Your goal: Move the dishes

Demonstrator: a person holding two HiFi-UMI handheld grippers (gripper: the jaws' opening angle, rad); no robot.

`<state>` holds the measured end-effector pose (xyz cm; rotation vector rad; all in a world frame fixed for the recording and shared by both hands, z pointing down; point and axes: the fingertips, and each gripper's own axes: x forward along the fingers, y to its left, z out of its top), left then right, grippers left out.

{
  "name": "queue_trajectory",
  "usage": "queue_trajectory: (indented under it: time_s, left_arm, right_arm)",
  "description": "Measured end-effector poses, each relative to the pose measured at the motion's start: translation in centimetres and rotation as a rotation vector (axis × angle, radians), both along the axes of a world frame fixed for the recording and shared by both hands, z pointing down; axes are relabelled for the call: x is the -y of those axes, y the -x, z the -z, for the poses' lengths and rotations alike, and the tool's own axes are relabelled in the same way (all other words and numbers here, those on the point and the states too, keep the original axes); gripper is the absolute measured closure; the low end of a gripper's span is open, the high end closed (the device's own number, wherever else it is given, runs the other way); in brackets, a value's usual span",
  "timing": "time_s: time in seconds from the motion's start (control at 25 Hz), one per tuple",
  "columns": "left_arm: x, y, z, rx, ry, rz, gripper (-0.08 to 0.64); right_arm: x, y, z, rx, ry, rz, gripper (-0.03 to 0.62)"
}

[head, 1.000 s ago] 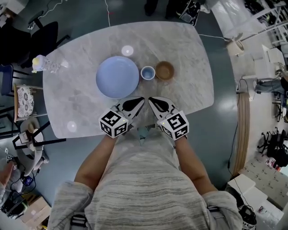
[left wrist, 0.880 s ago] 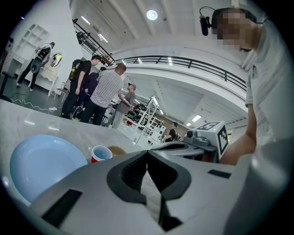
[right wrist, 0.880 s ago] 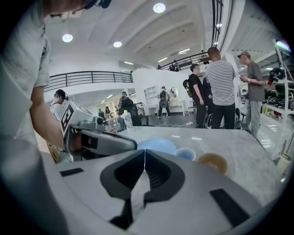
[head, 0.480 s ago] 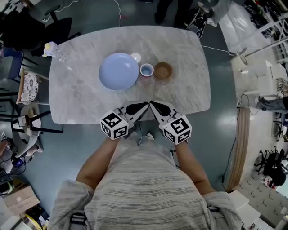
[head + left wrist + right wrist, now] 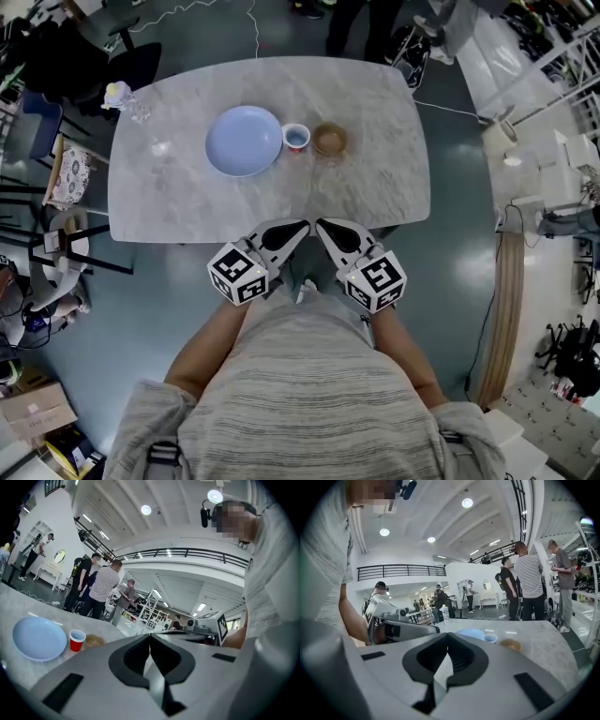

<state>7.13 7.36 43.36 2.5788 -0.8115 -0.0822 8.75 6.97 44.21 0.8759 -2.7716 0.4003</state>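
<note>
Dishes untouched, all three on the table [image 5: 375, 192], in a row across its far half as the head view shows it. Plate [image 5: 244, 141], pale blue, sits at the left. Cup [image 5: 296, 137] stands just beside the plate's right rim; whether they touch I cannot tell. Bowl [image 5: 329, 139], brown, is just right of the cup. All sit upright.

Left gripper [image 5: 303, 225]: jaws pressed together at the tips, nothing between them. Its own view confirms that the pads meet in a closed seam, with the row of dishes off to its lower left.

Right gripper [image 5: 322, 225]: same, jaws closed and empty. Its view has the dishes ahead and slightly right, beyond the closed tips.

I hold both grippers close in front of my body, tips angled toward each other in a V, nearly meeting. In the head view the tips overlap the table's near edge, well apart from the dishes.

Bottle [image 5: 119, 97] stands at the table's far left corner. Several people [image 5: 529, 581] stand on the floor beyond the table.
</note>
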Motion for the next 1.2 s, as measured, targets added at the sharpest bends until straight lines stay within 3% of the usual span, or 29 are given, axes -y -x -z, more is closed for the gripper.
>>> queue_trajectory:
  time_s: [0.4, 1.2]
  left_arm:
    - [-3.1, -1.4, 2.4, 0.01, -0.073, 0.033, 0.54]
    - [-5.5, -2.7, 2.3, 0.026, -0.073, 0.037, 0.54]
  right_arm:
    - [-3.4, -2.0, 2.3, 0.044, -0.04, -0.004, 0.574]
    - [-6.1, -2.0, 2.9, 0.017, -0.069, 0.033, 0.575]
